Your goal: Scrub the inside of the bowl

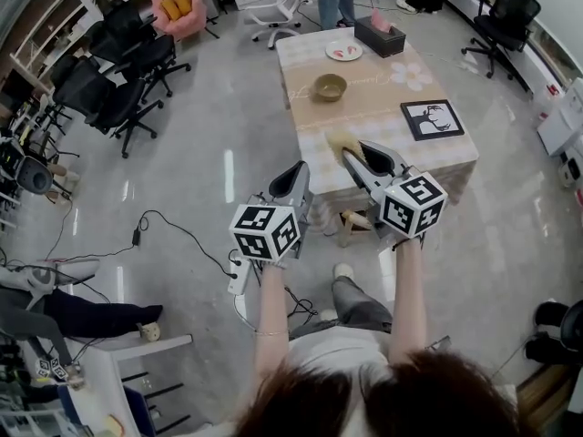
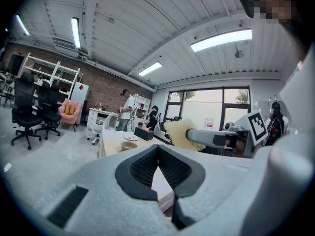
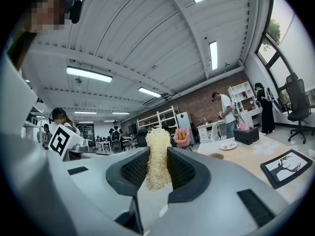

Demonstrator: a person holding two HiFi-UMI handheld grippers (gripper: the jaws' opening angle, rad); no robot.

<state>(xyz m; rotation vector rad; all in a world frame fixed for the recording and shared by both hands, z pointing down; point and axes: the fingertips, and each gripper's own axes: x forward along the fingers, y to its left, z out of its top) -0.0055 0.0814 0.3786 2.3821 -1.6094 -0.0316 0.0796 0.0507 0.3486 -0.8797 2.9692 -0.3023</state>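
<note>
A brown bowl [image 1: 330,86] stands empty on the beige table [image 1: 383,153], out ahead of both grippers. My right gripper [image 1: 357,157] hangs over the table's near edge, shut on a pale yellow fibrous scrubber [image 1: 342,143]. In the right gripper view the scrubber [image 3: 158,154] sticks up between the black pads [image 3: 134,171]. My left gripper [image 1: 298,175] is shut and empty, just left of the table's near corner. Its own view shows its pads [image 2: 147,167] pressed together, the bowl [image 2: 128,145] far ahead and the scrubber [image 2: 178,134] to the right.
On the table are a white plate [image 1: 343,51], a dark tissue box [image 1: 380,36] and a framed black-and-white picture [image 1: 432,119]. Office chairs [image 1: 109,98] stand to the left, a cable and power strip [image 1: 239,271] lie on the floor, and people stand beyond the table.
</note>
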